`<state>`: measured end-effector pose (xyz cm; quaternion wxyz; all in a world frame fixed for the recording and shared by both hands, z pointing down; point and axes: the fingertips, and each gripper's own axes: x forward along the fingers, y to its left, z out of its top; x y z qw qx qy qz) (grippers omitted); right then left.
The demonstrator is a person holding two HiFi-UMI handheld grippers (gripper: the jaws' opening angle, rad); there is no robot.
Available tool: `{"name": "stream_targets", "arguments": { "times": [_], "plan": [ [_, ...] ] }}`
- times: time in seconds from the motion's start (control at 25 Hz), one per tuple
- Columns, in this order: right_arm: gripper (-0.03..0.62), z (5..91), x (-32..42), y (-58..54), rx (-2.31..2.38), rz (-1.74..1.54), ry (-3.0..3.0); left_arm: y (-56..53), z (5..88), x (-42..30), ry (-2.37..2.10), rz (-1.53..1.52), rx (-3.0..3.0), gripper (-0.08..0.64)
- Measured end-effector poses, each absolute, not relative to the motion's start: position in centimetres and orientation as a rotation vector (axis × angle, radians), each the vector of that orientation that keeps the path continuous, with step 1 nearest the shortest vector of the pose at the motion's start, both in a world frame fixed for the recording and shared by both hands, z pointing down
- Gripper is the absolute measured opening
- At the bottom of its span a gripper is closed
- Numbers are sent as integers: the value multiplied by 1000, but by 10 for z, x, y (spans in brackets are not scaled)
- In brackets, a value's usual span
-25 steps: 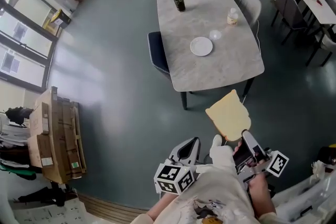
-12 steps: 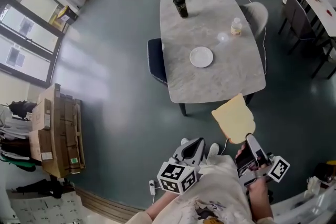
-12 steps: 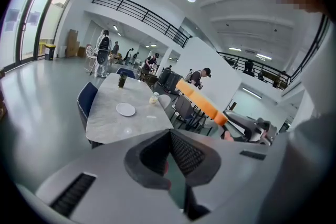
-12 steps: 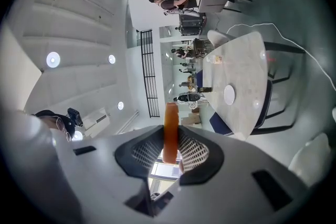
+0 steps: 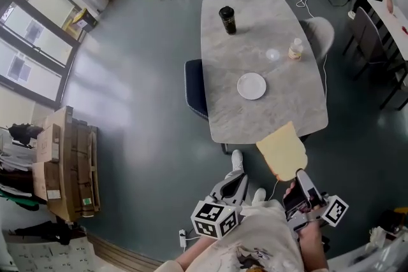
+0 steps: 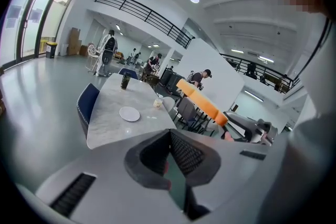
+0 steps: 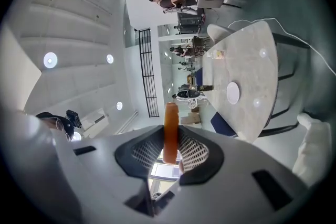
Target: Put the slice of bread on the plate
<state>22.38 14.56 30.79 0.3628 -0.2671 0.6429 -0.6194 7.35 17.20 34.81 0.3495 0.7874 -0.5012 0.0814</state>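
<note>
Between the narrowly parted jaws of the right gripper (image 7: 171, 139), the bread slice (image 7: 171, 118), pinched edge-on; left gripper (image 6: 169, 139) closed, empty.

No words or numbers are legible; the cube (image 5: 213, 218) on the left gripper (image 5: 234, 180) bears only square markers.

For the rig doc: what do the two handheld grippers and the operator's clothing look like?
Both the left gripper and right gripper: grey bodies, two tapered jaws, black cross-hatched pads. Each carries a white cube with black square markers. Operator wears a cream printed top.
</note>
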Motion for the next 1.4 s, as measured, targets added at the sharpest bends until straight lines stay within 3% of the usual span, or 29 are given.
{"name": "stream_targets", "arguments": {
  "times": [0.96,1.4],
  "plan": [
    [87,281,117,-19,-812,-1544,1697,-11,333,-43,-1212,112,2095,9],
    [87,298,132,-62,-828,-1590,1673,-59,340,-28,-1203,146,2069,9]
  ]
}}
